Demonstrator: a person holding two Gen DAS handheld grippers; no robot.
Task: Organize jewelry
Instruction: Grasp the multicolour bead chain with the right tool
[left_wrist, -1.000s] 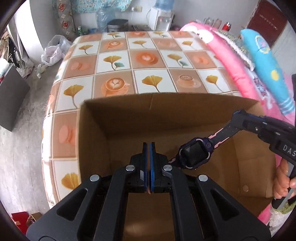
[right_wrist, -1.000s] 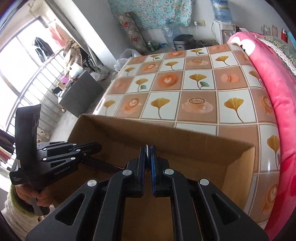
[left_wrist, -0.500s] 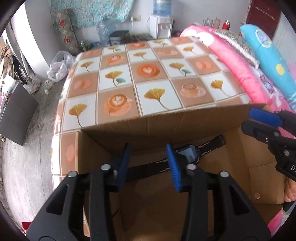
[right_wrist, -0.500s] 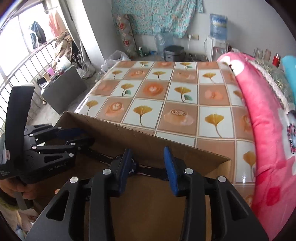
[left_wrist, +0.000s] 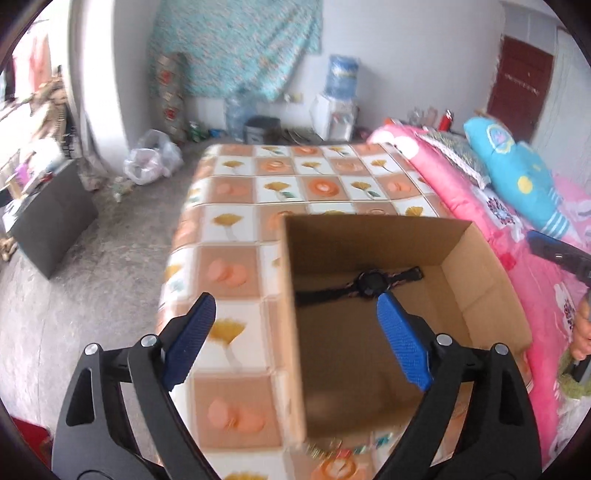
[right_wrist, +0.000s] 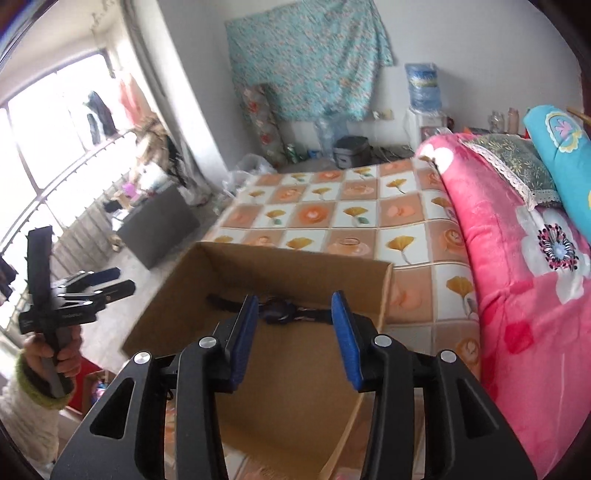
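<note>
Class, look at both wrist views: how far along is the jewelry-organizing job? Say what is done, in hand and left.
Done: the watch lies flat on the floor of the cardboard box. In hand: nothing; the left tool and right tool are both opening, with nothing between their pads. Left: no other jewelry shows on the patterned tablecloth, so this may be nearly finished.

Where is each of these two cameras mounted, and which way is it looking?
Left wrist view: rides the left gripper, looking down past opening, empty jaws at the watch in the cardboard box; the right hand shows.
Right wrist view: rides the right gripper, jaws opening, empty; the left hand shows.
Both share watch, box, patterned tablecloth.
</note>
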